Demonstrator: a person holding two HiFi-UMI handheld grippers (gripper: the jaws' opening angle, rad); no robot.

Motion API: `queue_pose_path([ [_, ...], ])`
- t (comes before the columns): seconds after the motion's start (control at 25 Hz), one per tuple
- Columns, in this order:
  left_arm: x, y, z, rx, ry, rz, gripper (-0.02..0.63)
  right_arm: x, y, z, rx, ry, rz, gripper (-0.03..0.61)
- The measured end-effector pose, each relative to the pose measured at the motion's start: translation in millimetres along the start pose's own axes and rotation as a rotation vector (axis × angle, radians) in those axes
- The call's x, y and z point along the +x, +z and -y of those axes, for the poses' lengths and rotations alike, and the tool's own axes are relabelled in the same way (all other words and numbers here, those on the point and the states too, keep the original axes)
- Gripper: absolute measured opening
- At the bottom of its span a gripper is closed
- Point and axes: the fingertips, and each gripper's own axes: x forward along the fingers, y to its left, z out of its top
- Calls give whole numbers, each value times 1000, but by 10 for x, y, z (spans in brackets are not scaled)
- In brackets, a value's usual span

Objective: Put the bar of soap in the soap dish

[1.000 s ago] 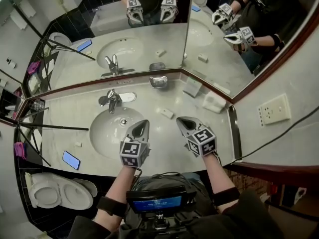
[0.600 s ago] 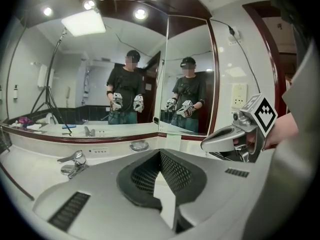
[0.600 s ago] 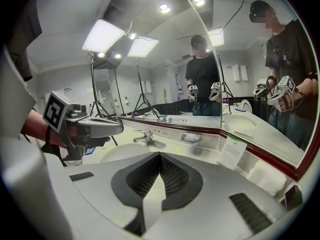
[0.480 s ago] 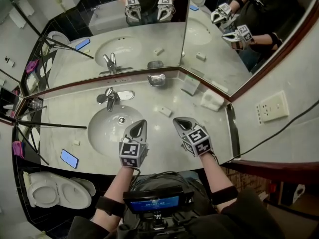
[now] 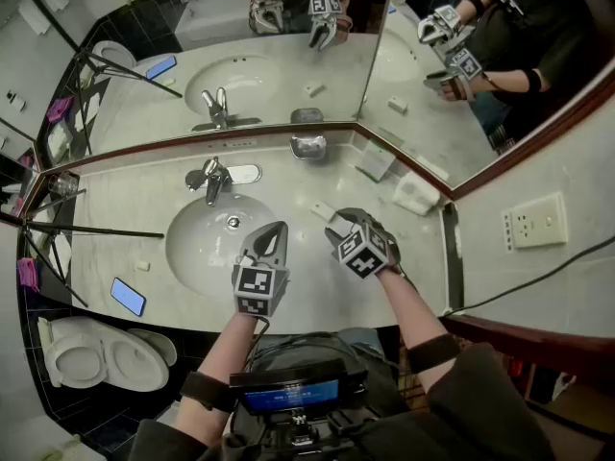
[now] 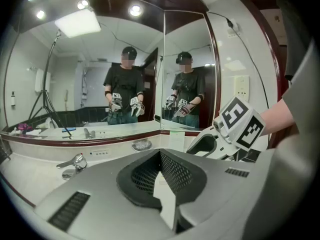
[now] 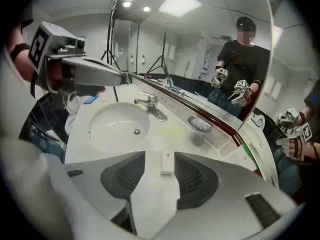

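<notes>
Soap (image 7: 166, 163) looks hard, slick; we'd pinch its long sides. Right gripper (image 5: 338, 223) jaws, just opening, straddle it untouched; left gripper (image 6: 159, 159) jaws together.

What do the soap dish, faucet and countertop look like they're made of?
Soap dish: likely polished metal, silvery and shiny. Faucet: chromed metal, bright glints. Countertop: probably polished marble or imitation stone, pale and faintly mottled.

The pale counter (image 5: 115, 224) carries a bar of soap (image 5: 322, 210) right of the sink (image 5: 207, 243), a soap dish (image 5: 308, 148) at its back edge, a phone (image 5: 127, 296) front left, and possibly a folded towel (image 5: 415, 196).
</notes>
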Motion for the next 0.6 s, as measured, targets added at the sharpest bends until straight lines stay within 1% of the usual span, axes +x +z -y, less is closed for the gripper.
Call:
queue_pose_path([
  [0.08, 49, -24, -29, -3, 2, -5, 0, 192, -43, 46, -48, 13, -55, 229],
  [0.16, 92, -58, -64, -8, 7, -11, 0, 390, -84, 87, -88, 30, -107, 278],
  [0.24, 124, -87, -89, -16, 12, -17, 0, 596, -174, 123, -124, 49, -164, 291],
  [0.32, 148, -110, -112, -23, 16, -21, 0, 792, -281, 167, -143, 67, -216, 291],
  [0.6, 206, -244, -194, -57, 29, -40, 0, 1280, -511, 259, -147, 137, -348, 291],
])
